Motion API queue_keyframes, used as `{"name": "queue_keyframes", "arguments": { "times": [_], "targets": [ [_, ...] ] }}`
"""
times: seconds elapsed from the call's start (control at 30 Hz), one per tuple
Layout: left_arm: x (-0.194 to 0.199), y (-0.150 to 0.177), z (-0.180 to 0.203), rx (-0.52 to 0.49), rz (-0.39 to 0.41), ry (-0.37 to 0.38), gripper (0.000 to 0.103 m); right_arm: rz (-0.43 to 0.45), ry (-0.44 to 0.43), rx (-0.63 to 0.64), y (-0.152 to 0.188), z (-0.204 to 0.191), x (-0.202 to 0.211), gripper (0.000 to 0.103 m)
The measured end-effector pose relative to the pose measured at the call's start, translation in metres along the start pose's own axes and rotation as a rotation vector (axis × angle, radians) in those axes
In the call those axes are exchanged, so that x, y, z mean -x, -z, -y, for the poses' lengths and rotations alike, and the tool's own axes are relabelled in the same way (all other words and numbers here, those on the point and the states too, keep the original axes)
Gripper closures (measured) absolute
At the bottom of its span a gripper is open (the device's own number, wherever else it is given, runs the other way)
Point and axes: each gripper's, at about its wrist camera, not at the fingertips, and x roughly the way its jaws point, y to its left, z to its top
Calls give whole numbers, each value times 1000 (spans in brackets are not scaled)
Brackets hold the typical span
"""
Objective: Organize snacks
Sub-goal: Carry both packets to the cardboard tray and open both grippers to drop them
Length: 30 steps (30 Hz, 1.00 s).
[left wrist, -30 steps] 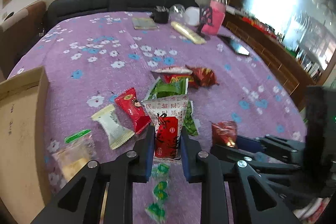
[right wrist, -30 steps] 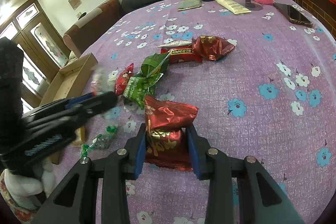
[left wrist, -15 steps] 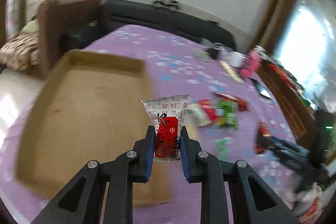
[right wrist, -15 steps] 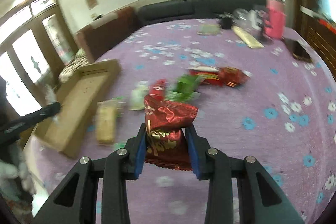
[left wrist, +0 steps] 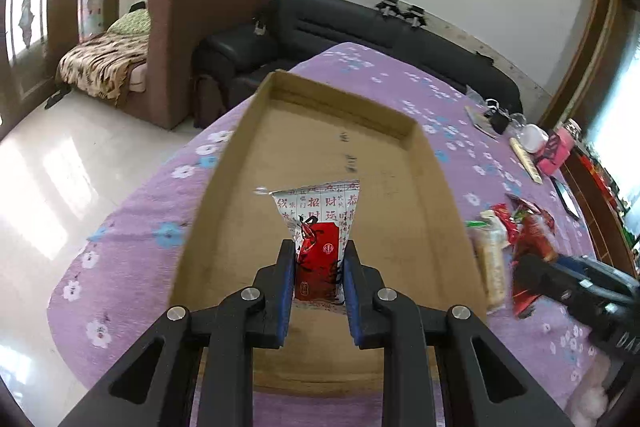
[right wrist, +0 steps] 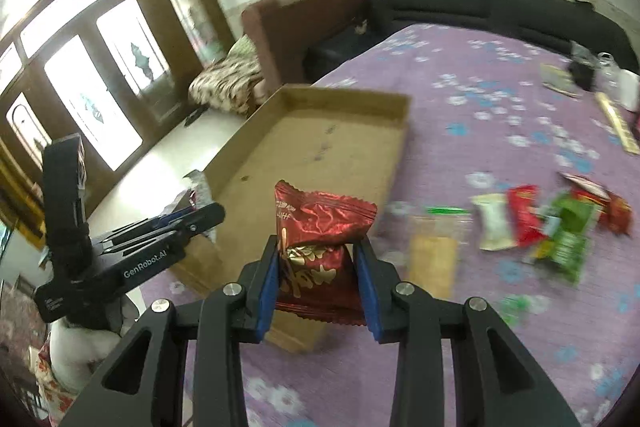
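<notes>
Carrying one snack each, both tools are at the shallow brown cardboard tray (left wrist: 436, 187) that rests on the purple flower-print tablecloth (left wrist: 136, 247). The left gripper (left wrist: 319, 259) is clamped on a white paper-look packet with a red label and printed characters (left wrist: 320, 223); the packet stands up out of the jaws with its long axis running along the fingers, its wide crimped end pointing away toward the far wall of the tray. In the left wrist view this packet hangs directly over the bare tray floor, inside the rim, so the left hand is the nearer one to a drop. The right gripper (right wrist: 318, 267) is clamped on a dark red glossy foil pouch with gold lettering (right wrist: 320, 227), likewise upright in the jaws with its crimped end pointing forward. In the right wrist view this pouch sits at the near right corner of the tray; whether it is fully over the floor cannot be told, and it probably needs a short shift left and far before release. Remaining loose snacks, among them a green packet (right wrist: 568, 239) and a white bar (right wrist: 494, 223), lie on the cloth to the right of the tray, well apart from both tools.
</notes>
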Motion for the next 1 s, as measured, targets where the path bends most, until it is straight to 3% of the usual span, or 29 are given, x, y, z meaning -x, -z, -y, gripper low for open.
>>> {"name": "queue_keyframes", "arguments": {
  "times": [0.33, 0.5, 0.77, 1.0],
  "targets": [
    [0, -2, -34, 74, -9, -19, 79, -131, -49, 46, 2, -49, -73, 68],
    [3, -1, -41, 120, -5, 13, 70, -133, -38, 62, 3, -58, -82, 67],
    [20, -5, -35, 143, 55, 36, 53, -80, -34, 57, 3, -57, -59, 65],
    [37, -7, -25, 129, 108, 47, 47, 20, -18, -6, 3, -15, -5, 62]
  ]
}}
